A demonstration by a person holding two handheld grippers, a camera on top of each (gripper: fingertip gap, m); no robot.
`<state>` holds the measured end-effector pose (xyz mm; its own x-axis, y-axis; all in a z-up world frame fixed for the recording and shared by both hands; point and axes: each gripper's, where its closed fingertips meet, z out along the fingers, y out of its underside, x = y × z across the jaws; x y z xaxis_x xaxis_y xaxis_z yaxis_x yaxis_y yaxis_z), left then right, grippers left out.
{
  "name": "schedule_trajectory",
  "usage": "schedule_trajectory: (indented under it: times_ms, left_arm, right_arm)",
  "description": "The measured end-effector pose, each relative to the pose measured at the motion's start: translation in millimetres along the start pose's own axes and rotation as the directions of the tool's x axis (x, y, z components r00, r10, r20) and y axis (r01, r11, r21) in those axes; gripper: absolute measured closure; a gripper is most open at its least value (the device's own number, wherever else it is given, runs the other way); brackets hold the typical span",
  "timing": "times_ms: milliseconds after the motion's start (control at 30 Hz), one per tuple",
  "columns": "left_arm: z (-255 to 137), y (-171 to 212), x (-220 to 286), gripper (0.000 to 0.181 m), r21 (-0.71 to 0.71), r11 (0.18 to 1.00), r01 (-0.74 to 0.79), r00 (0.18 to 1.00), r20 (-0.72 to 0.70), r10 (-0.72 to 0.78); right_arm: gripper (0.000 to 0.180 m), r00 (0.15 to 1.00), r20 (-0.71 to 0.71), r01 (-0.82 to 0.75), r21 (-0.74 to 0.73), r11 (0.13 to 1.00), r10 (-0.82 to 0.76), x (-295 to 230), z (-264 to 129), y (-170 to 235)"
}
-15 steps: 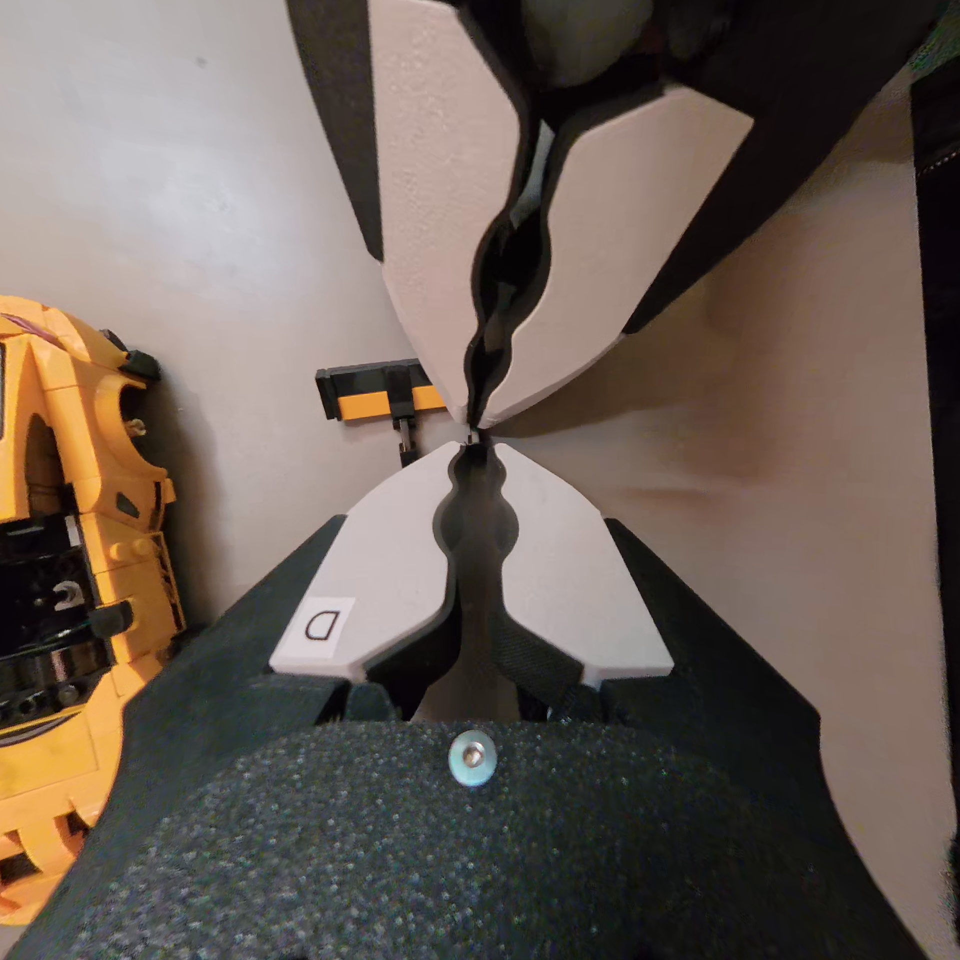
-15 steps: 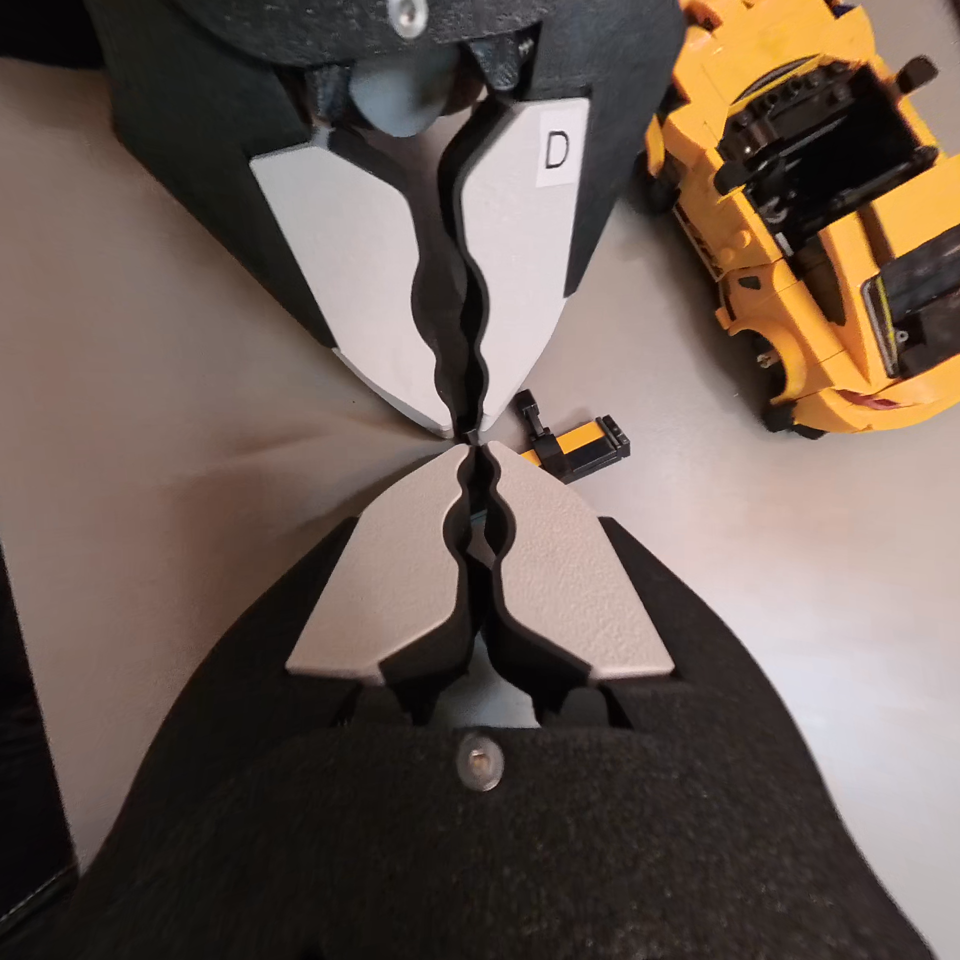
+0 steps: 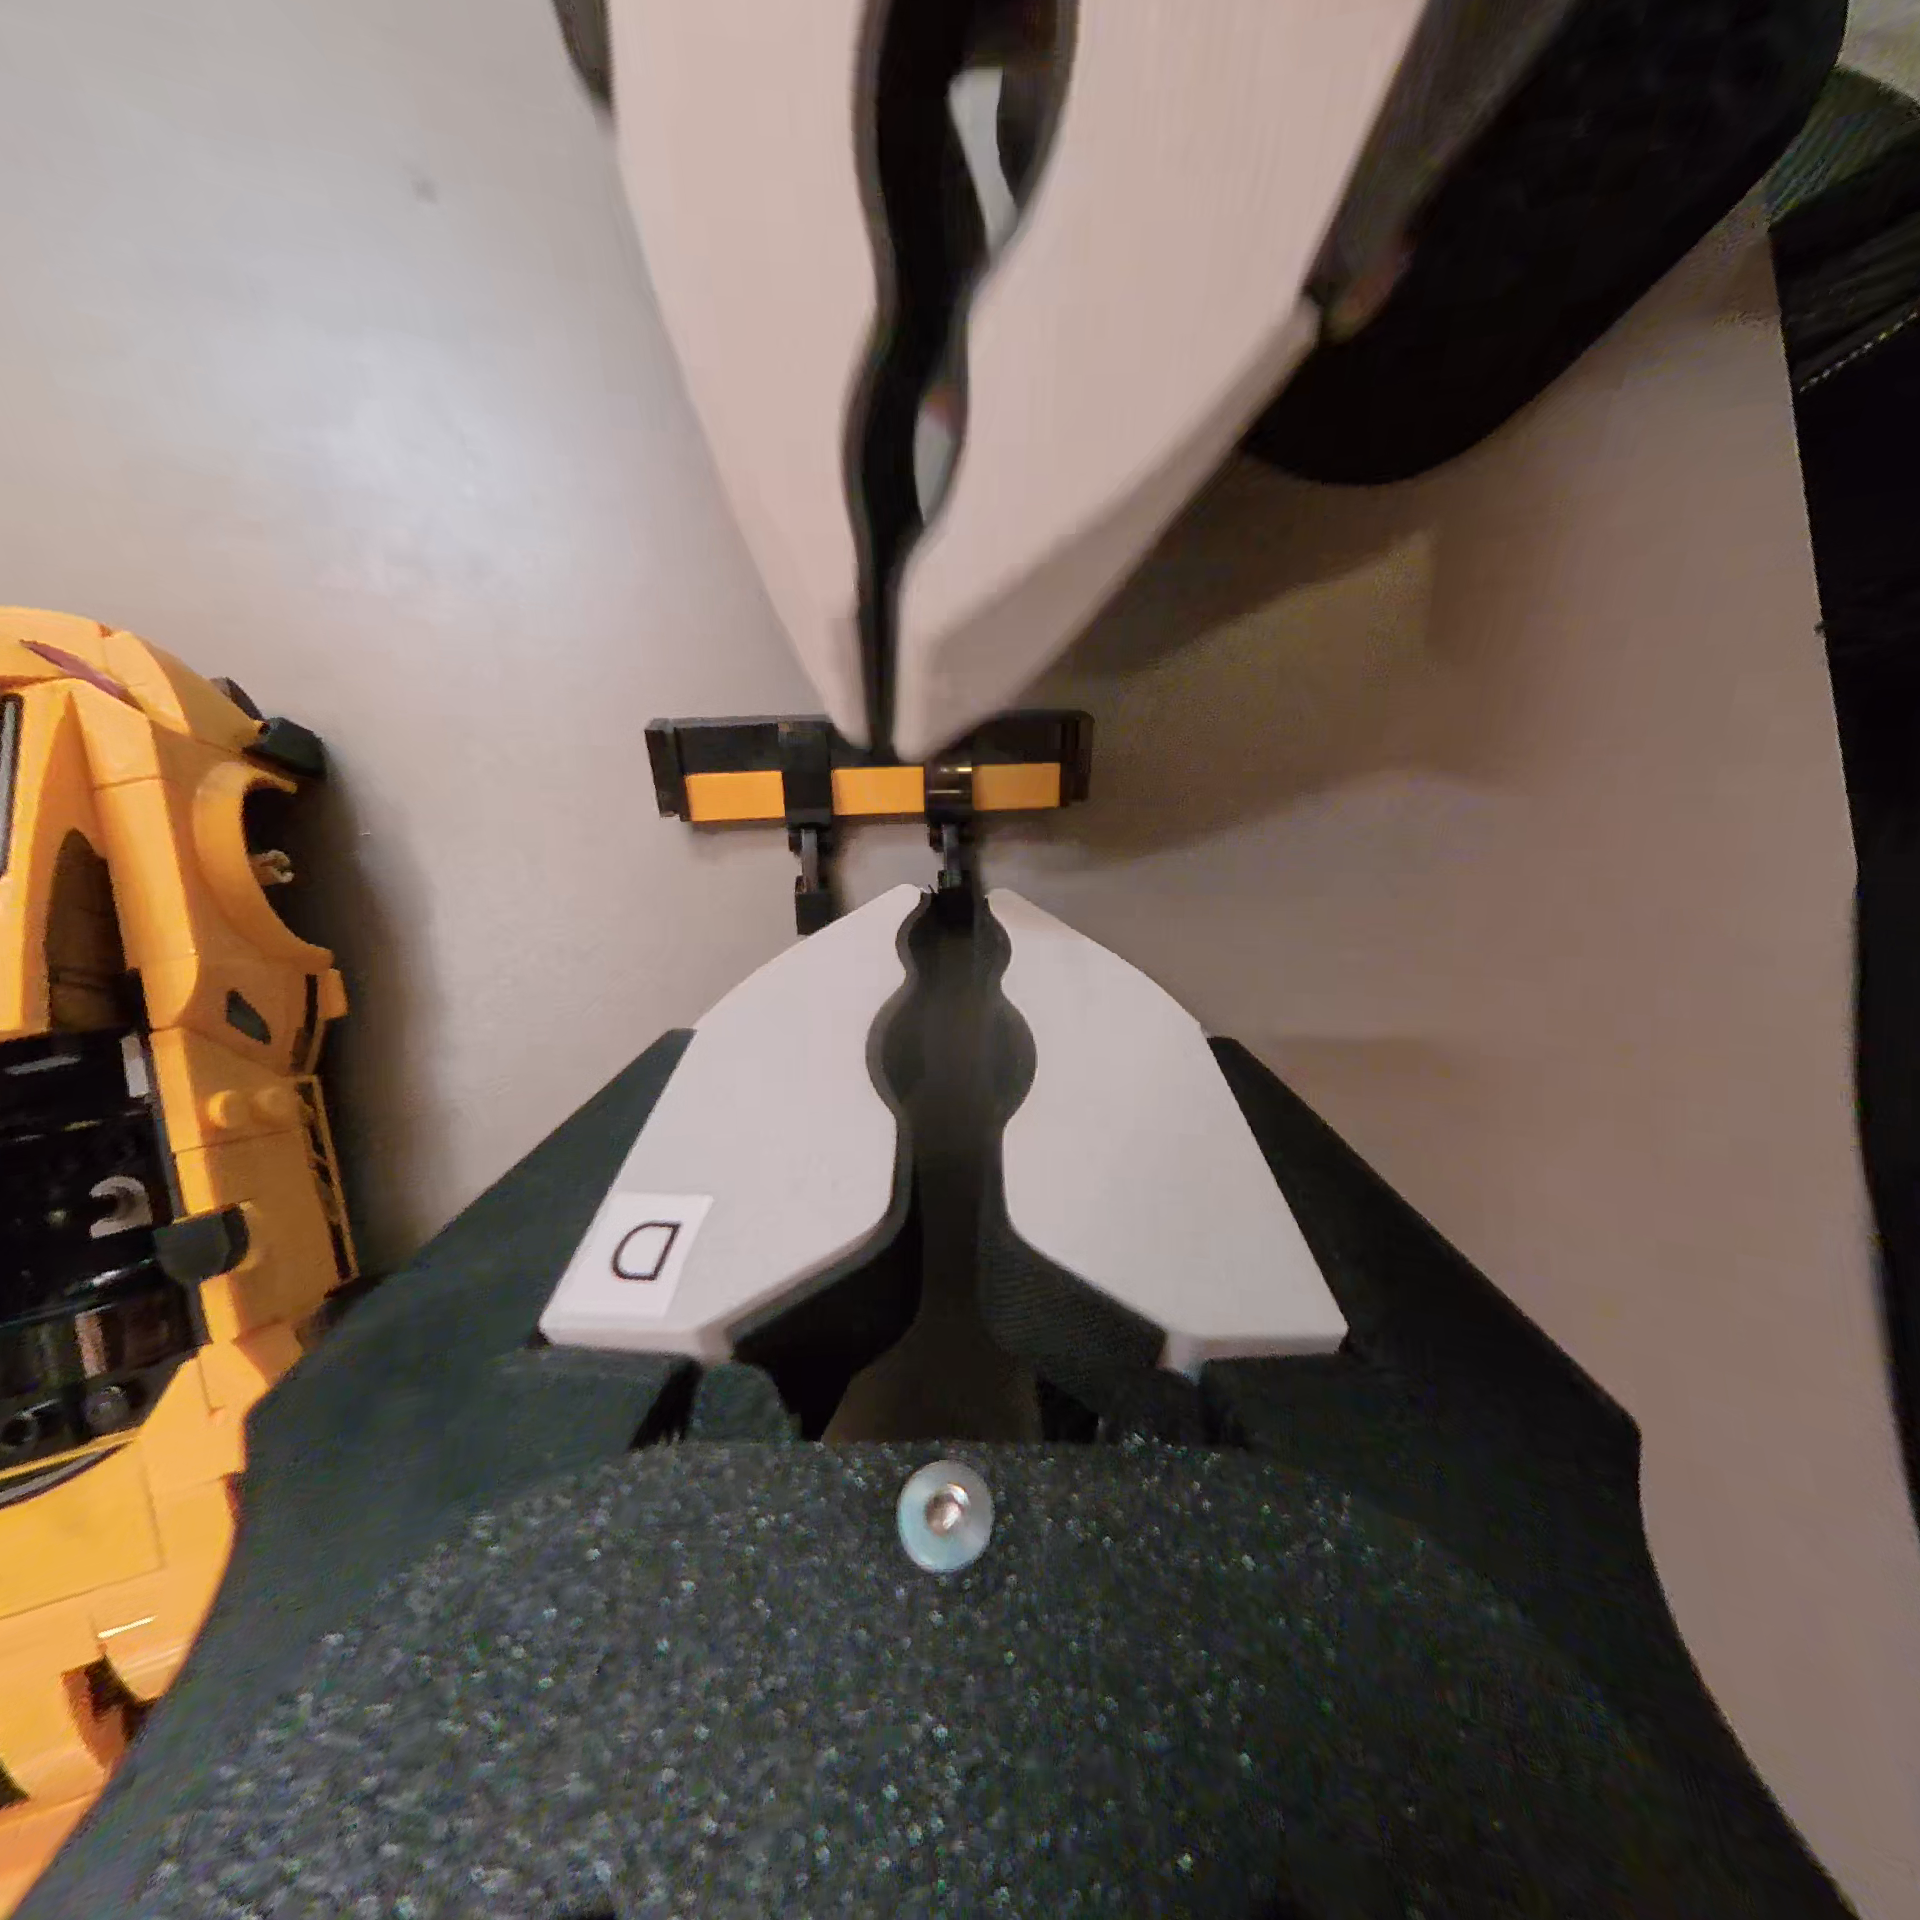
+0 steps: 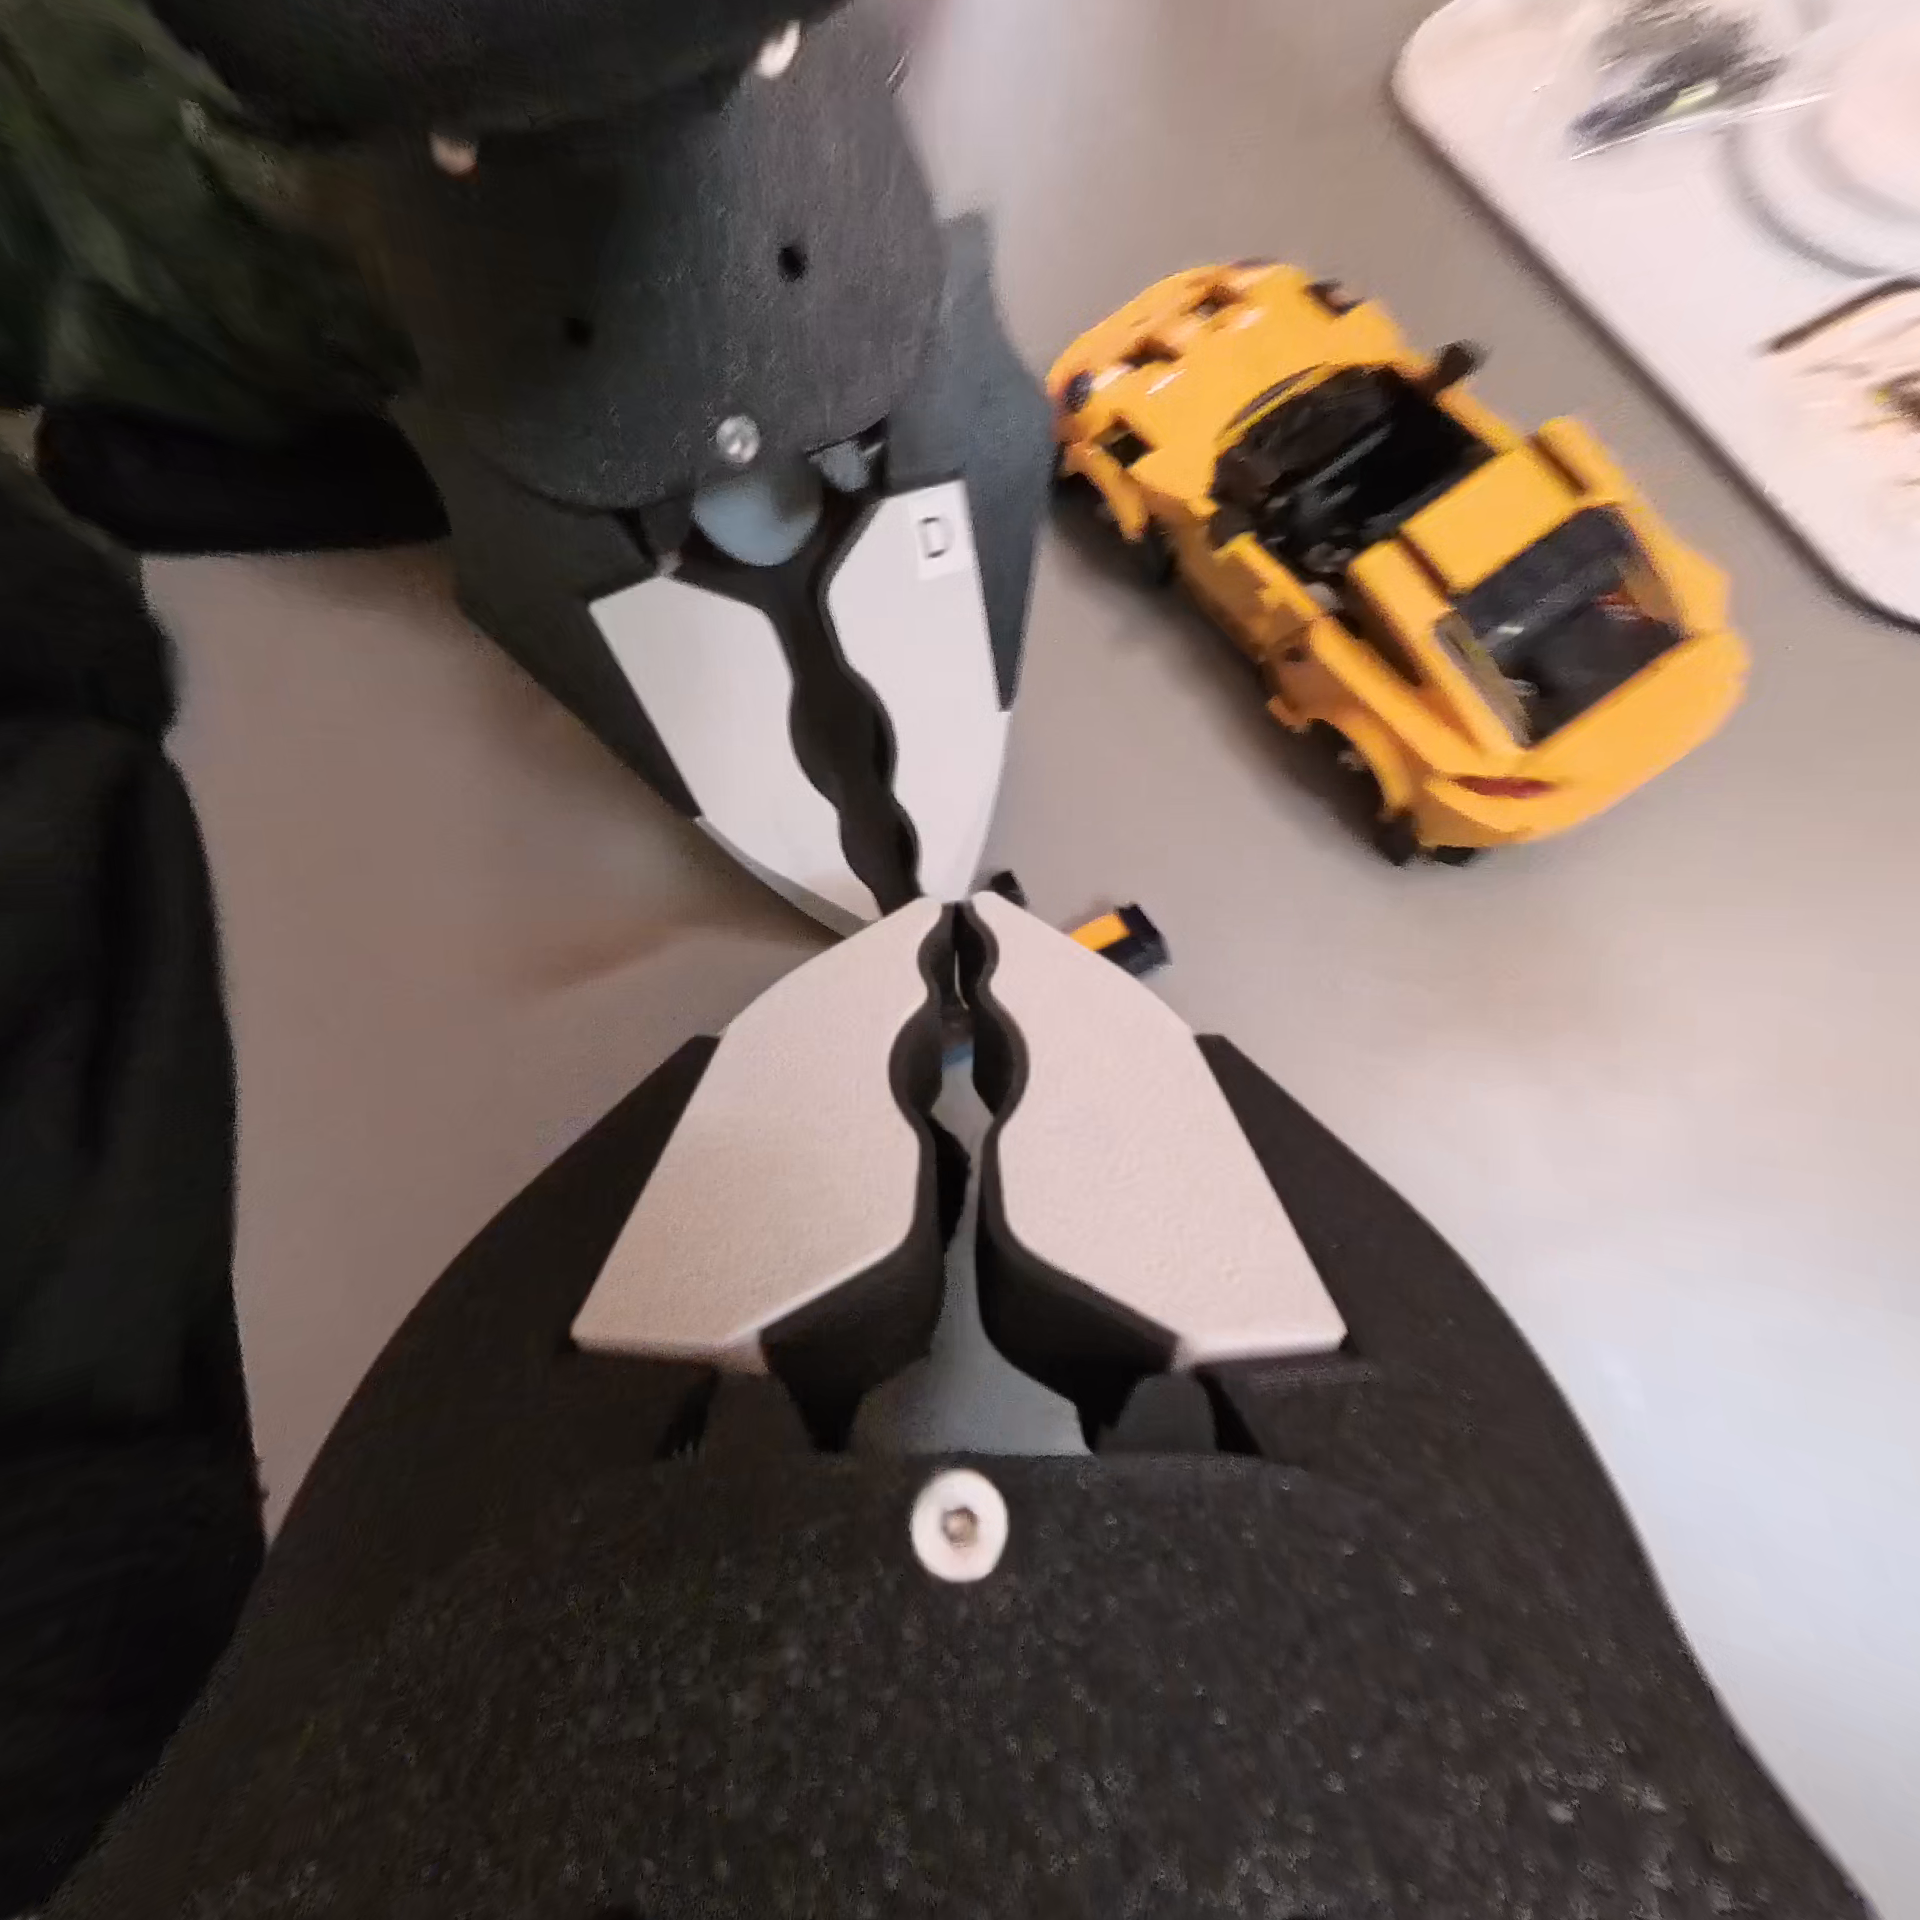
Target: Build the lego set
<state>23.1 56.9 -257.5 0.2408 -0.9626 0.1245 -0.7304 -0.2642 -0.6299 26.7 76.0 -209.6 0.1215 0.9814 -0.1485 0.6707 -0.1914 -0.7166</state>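
A small spoiler piece, a black bar with yellow tiles and two thin black struts, lies on the grey table. My left gripper is shut on the end of its right strut. My right gripper comes down from above, shut, with its tips on the bar's top edge; I cannot tell if it grips the bar. In the right wrist view my right gripper meets the left gripper tip to tip, and only one end of the spoiler piece shows. The yellow lego car stands to the right.
The yellow lego car also fills the left edge of the left wrist view, close beside my left gripper. A white tray with bagged parts lies at the far right. A dark sleeve is at the left. Spacing between my two grippers at the tips: around 5 centimetres.
My right gripper has tilted up steeply and pulled back, so the whole spoiler bar now shows in the left wrist view. My left gripper has stayed in place.
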Motion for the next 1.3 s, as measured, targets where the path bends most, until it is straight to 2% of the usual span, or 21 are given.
schedule_trajectory:
  times_ms: [133,167,233,400,500,633,767,967,1133,1233,1300]
  left_arm:
    - [0,-1,0,0.175,0.005,1.0,0.013,1.0,0.007,-0.013]
    - [-1,0,-1,0.175,0.005,1.0,0.013,1.0,0.011,-0.013]
    - [-3,-3,0,0.171,0.026,0.999,0.033,0.999,0.0,-0.033]
    - [-14,-10,7,0.155,0.089,0.993,0.076,0.997,-0.013,-0.075]
    - [-26,-12,7,0.155,0.14,0.988,0.07,0.997,0.007,-0.071]
    - [-31,1,-10,0.15,0.155,0.98,0.122,0.989,0.064,-0.133]
    - [-39,5,-17,0.149,0.176,0.974,0.144,0.979,0.117,-0.166]
    - [-61,7,-21,0.154,0.241,0.96,0.139,0.96,0.206,-0.19]
    - [-64,13,-22,0.156,0.286,0.943,0.171,0.952,0.199,-0.233]
    - [-63,15,-24,0.156,0.303,0.933,0.194,0.95,0.18,-0.256]
    - [-63,14,-23,0.156,0.316,0.929,0.194,0.951,0.172,-0.257]
  right_arm:
    - [0.18,0.992,-0.123,0.028,-0.006,1.0,-0.029,1,-14,20]
    - [0.154,0.991,-0.13,0.029,-0.016,0.999,-0.031,-4,-14,26]
    - [0.147,0.986,-0.161,0.037,-0.04,0.999,-0.043,-9,-13,38]
    - [0.143,0.964,-0.263,0.033,-0.024,0.999,-0.038,-17,-8,46]
    - [0.143,0.93,-0.365,0.034,-0.023,0.999,-0.04,-11,-10,47]
    - [0.138,0.916,-0.39,-0.119,-0.04,0.992,0.095,-17,-1,49]
    - [0.136,0.885,-0.449,-0.172,-0.067,0.983,0.125,-17,9,50]
    - [0.152,0.92,-0.378,-0.167,-0.137,0.976,0.105,-12,18,49]
    - [0.161,0.968,-0.248,-0.078,-0.146,0.986,0.04,1,19,44]
    - [0.161,0.99,-0.14,0.0,-0.094,0.996,-0.013,2,17,35]
    - [0.162,0.998,-0.059,-0.031,-0.034,0.999,0.029,0,14,27]
